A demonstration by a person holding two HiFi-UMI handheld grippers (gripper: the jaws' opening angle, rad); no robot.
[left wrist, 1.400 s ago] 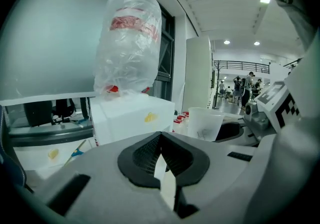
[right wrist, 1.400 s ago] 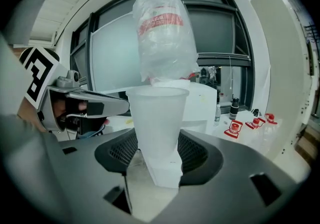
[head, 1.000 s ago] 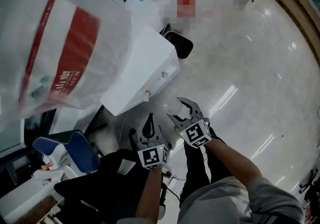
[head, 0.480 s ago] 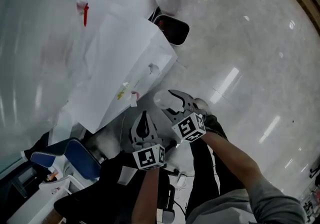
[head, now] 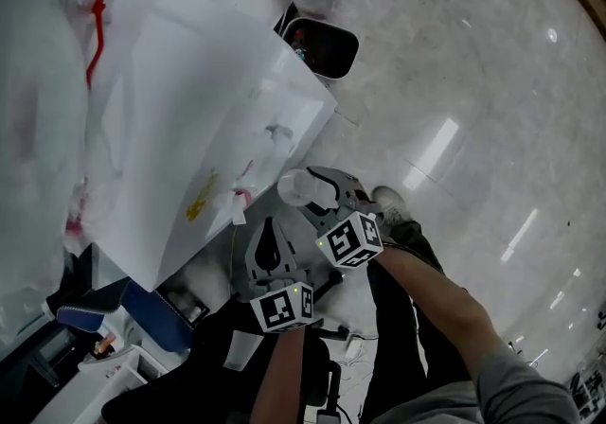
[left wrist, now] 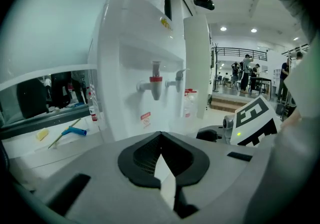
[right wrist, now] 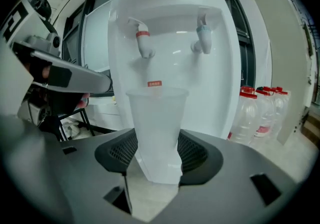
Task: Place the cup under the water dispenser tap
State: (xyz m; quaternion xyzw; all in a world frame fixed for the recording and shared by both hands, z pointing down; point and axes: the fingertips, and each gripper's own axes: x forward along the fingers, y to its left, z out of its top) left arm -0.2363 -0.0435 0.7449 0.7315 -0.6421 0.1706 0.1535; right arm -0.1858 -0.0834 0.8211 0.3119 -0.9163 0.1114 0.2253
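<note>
While the right gripper [right wrist: 157,157] pinches the translucent plastic cup [right wrist: 156,123], the water dispenser [right wrist: 172,83] stands ahead.
Cup upright, lower than the red tap [right wrist: 143,39] and blue tap [right wrist: 202,38]; left gripper [left wrist: 161,140] pressed together, empty.

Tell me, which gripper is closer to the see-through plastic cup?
Right. The right gripper grips the see-through plastic cup between its jaws; the left gripper sits beside it, apart.

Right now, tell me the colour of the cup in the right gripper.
Translucent milky white, no print. The cup shows best in the right gripper view.
</note>
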